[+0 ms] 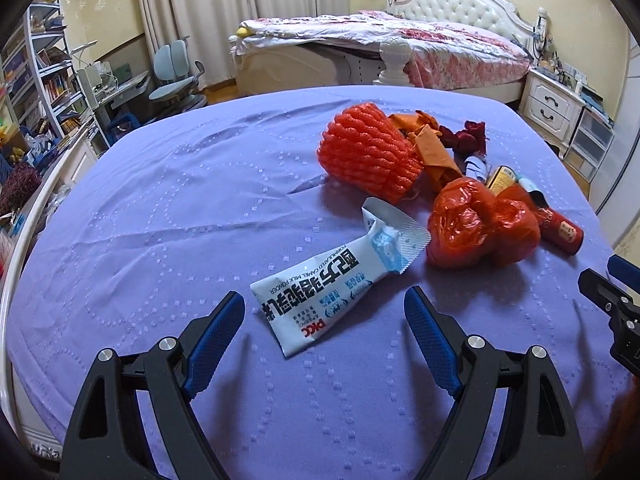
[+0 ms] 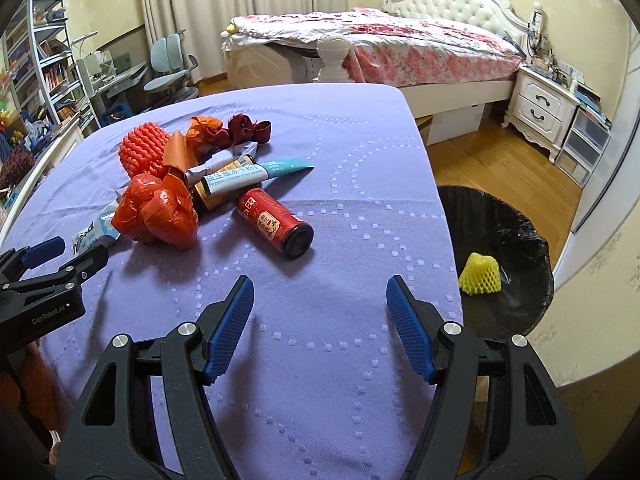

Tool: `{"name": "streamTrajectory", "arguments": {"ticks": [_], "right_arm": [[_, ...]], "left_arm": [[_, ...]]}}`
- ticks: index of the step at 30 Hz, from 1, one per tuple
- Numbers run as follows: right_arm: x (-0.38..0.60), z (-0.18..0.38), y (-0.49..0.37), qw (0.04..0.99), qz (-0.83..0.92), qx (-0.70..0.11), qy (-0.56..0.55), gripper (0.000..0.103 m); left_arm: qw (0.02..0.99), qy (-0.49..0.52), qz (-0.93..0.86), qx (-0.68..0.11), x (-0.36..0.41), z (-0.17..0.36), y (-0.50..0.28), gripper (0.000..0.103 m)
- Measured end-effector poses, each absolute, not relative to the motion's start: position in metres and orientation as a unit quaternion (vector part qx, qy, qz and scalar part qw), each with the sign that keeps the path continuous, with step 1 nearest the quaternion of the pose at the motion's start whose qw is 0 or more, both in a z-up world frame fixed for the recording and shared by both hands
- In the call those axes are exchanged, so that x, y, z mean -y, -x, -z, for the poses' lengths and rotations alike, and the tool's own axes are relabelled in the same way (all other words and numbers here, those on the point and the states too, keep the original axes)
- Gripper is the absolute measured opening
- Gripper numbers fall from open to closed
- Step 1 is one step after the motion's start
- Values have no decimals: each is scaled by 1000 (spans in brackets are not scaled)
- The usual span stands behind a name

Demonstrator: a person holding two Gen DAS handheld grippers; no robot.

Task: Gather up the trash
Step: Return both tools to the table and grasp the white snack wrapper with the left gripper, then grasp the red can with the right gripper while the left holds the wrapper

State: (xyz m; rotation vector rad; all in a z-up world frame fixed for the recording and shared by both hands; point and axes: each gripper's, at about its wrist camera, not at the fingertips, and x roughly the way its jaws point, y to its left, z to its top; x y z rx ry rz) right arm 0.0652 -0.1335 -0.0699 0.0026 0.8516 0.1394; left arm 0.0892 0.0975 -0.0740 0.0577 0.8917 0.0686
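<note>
The purple-covered bench (image 2: 340, 140) still carried most of the trash. Just right of the right hand-held gripper (image 2: 320, 316), below the bench edge, the black bin (image 2: 496, 216) held only a yellow foam net (image 2: 480, 274), so the job looked barely begun. Ahead and left of that gripper lay the red foam net (image 2: 142, 152), a red plastic bag (image 2: 158, 214) and a red can (image 2: 276, 226). The milk powder packet (image 1: 320, 292) lay just ahead of the left hand-held gripper (image 1: 324, 320). Both grippers stood spread and empty.
</note>
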Motion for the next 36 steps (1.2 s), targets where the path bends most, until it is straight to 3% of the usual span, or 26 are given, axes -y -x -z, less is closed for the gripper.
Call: {"name": "streamTrajectory", "arguments": {"ticks": [7, 9, 22, 26, 28, 31, 36], "right_arm": [[131, 70, -68, 909, -69, -412, 1, 67], [129, 70, -71, 909, -71, -411, 2, 67], [106, 63, -93, 911, -86, -402, 23, 66], [99, 66, -104, 905, -96, -414, 28, 56], [96, 67, -106, 902, -98, -420, 28, 45], [93, 70, -105, 896, -105, -430, 29, 36], [90, 74, -94, 897, -107, -428, 37, 30]], "left_arm": [[894, -12, -41, -445, -108, 78, -105, 81], [892, -1, -45, -451, -114, 79, -107, 75], [894, 14, -49, -446, -122, 79, -97, 54], [895, 14, -48, -443, -123, 78, -95, 50], [896, 14, -48, -442, -123, 78, -93, 48], [896, 15, -47, -441, -122, 78, -93, 47], [897, 15, -46, -439, -122, 77, -92, 44]]}}
